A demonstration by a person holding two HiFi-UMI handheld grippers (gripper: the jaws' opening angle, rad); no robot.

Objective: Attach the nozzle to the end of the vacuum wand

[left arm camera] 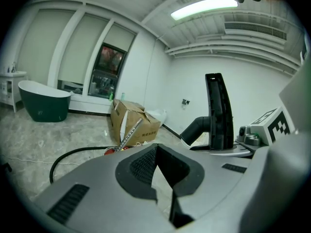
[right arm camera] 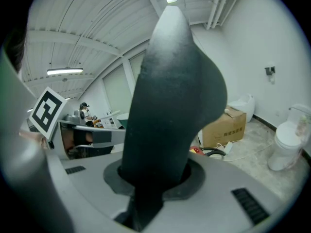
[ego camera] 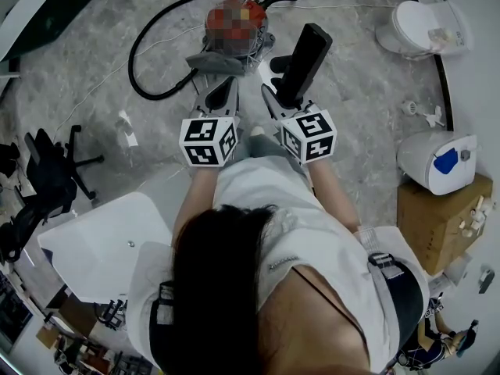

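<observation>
pale stone floor fills the head view, with a black hose (ego camera: pixel 133 61) curled at about 11 o'clock of the person and a toilet (ego camera: pixel 422 26) at 2 o'clock. the nozzle (ego camera: pixel 305 57), black and flat, is pinched at its lower end by the right tongs (ego camera: pixel 280 98) and is held clear of the floor, pointing towards 1 o'clock. the left tongs (ego camera: pixel 221 94) are pressed together with nothing between them, just beside the right pair at its 9 o'clock. a metal tube (left arm camera: pixel 129 134), judged to be the wand, is seen slanting in front of a cardboard box (left arm camera: pixel 138 123) ahead. the step in hand is judged to be bringing the nozzle over; nothing is joined yet. next, the left tongs would need to be opened and closed on the wand's free end, and the nozzle's socket lined up and pushed on.
</observation>
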